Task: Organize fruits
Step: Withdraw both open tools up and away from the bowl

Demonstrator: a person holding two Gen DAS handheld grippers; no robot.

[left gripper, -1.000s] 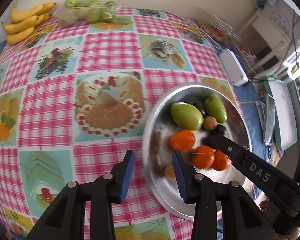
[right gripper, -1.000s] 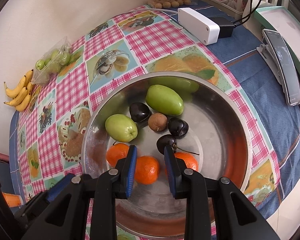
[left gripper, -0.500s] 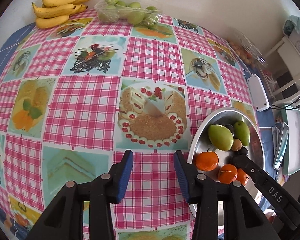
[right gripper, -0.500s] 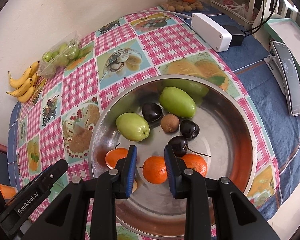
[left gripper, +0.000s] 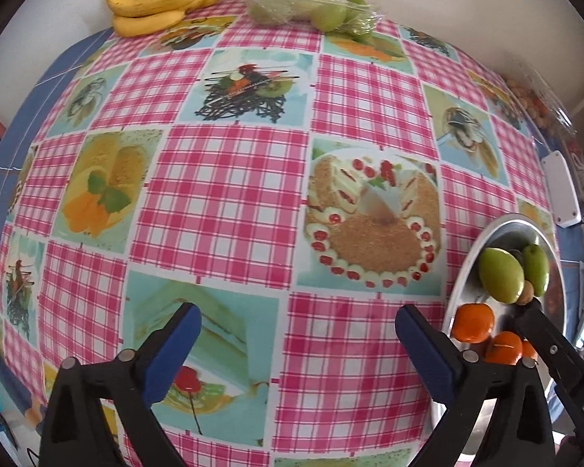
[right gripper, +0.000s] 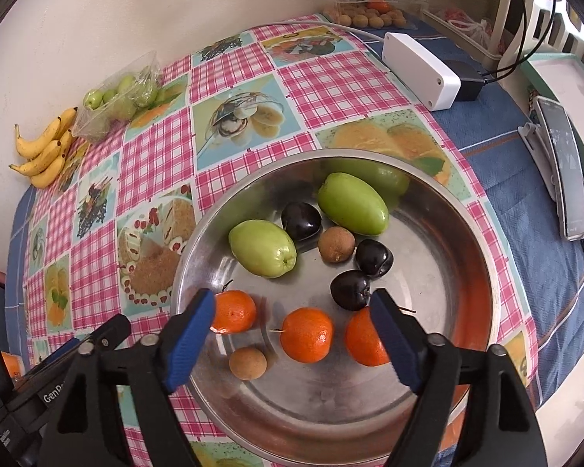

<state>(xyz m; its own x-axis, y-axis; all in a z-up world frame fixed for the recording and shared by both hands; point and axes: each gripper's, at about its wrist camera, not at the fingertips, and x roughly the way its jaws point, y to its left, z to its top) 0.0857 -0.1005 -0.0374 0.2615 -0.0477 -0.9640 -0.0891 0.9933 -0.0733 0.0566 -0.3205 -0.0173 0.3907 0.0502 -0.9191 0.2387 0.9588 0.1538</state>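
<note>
A steel bowl holds two green fruits, three oranges, three dark plums and two small brown fruits. My right gripper is open and empty, hovering over the oranges at the bowl's near side. My left gripper is open and empty above the checked tablecloth, left of the bowl. A bunch of bananas and a bag of green fruits lie at the table's far edge.
A white box with a cable and a black plug sit behind the bowl. A phone on a stand is to the right. A clear box of small brown fruits stands at the far right corner by the wall.
Both grippers have opened wide. The left gripper has swung left and back from the bowl, over the cloth. The right gripper has pulled back a little above the oranges.
</note>
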